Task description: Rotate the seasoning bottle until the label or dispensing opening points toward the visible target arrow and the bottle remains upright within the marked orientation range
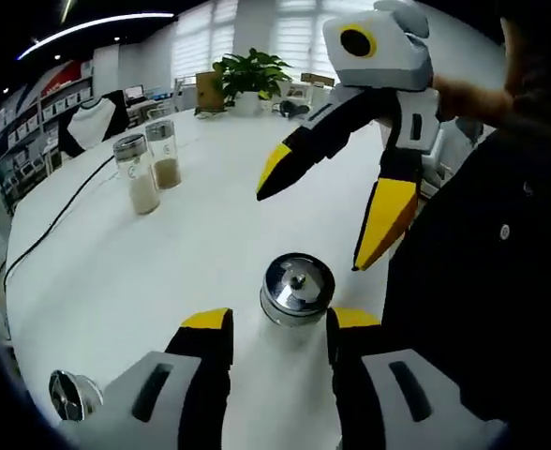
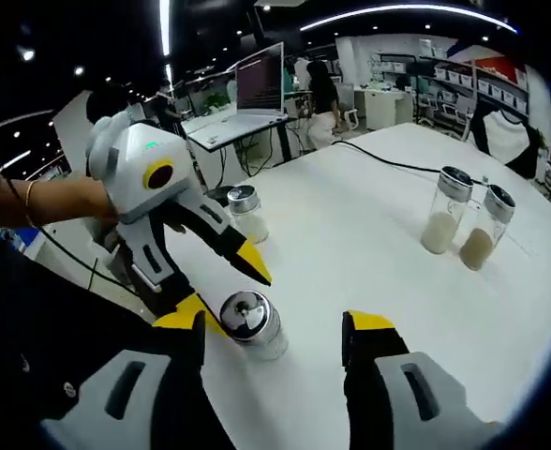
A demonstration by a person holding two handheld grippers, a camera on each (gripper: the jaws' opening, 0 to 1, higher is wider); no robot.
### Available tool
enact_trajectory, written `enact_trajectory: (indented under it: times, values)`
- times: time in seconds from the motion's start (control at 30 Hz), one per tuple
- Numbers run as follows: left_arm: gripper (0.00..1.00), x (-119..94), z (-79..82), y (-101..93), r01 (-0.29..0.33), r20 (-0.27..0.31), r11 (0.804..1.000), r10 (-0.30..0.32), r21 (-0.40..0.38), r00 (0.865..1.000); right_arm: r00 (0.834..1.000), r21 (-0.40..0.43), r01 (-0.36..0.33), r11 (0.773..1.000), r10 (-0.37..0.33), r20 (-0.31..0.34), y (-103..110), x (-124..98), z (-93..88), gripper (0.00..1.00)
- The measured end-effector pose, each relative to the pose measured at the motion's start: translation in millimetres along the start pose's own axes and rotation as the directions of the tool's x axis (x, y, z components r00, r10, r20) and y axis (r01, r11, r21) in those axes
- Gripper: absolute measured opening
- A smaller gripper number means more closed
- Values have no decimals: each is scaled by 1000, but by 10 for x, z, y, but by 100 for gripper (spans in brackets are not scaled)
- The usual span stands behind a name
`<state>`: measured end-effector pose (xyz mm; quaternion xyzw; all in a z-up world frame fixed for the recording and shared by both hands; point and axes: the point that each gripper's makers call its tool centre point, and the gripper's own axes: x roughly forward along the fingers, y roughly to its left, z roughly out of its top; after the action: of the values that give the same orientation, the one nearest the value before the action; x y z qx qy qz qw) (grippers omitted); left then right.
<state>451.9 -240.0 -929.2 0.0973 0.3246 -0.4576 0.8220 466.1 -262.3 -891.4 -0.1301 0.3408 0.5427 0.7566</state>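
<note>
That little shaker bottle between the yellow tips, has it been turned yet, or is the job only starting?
Only starting, it seems. The shaker bottle stands upright on the white table, and the left tool is open around it without gripping. The right tool is open too, beside the bottle. No arrow shows, so I can't judge its aim. Gripping and turning are left. Two other bottles stand apart.

Opposed close views, shared bottle (image 1: 296, 288)

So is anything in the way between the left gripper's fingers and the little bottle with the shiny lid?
Nothing visible is. The seasoning bottle stands upright on the white table, just ahead of the left gripper, in the open gap between its yellow-tipped fingers. The right gripper hangs open beyond it, not between them.
</note>
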Motion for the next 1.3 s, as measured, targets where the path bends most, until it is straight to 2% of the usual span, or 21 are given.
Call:
enact_trajectory:
  times: [0.07, 0.23, 0.37, 0.5, 0.6, 0.87, 1.0, 1.1, 1.23, 1.27, 1.3]
  values:
    - [40, -12, -22, -18, -9, 10, 1000, 9, -14, 1000, 999, -53, -26, 998, 25, -28, 39, 52, -12, 49]
    - [39, -73, -119, -44, -50, 17, 996, 52, -74, 999, 995, -149, -63, 987, 51, -89, 109, 180, -48, 47]
    - [35, -115, -148, -69, -52, 23, 994, 54, -95, 998, 986, -166, -129, 978, 108, -127, 231, 225, -59, 40]
    - [35, -132, -160, -65, -62, 34, 991, 66, -118, 997, 979, -240, -148, 959, 107, -174, 251, 268, -103, 32]
    - [35, -126, -157, -75, -61, 34, 991, 65, -121, 997, 972, -297, -161, 941, 99, -213, 231, 307, -140, 32]
    - [34, -116, -148, -136, -44, 35, 992, 48, -116, 998, 962, -374, -201, 905, 111, -248, 194, 354, -92, 34]
    - [33, -97, -144, -152, -34, 41, 993, 38, -115, 998, 958, -379, -228, 897, 137, -252, 237, 368, -93, 29]
    - [33, -82, -144, -160, -31, 38, 993, 36, -114, 999, 963, -362, -209, 908, 128, -237, 221, 377, -84, 28]
    - [33, -67, -146, -143, -38, 34, 993, 42, -111, 999, 972, -263, -153, 953, 98, -212, 181, 386, -79, 29]
    - [33, -67, -142, -125, -51, 35, 992, 55, -115, 998, 974, -210, -128, 969, 83, -209, 159, 390, -82, 29]
    - [33, -68, -138, -111, -60, 36, 991, 65, -117, 997, 976, -190, -112, 975, 73, -203, 146, 393, -76, 29]
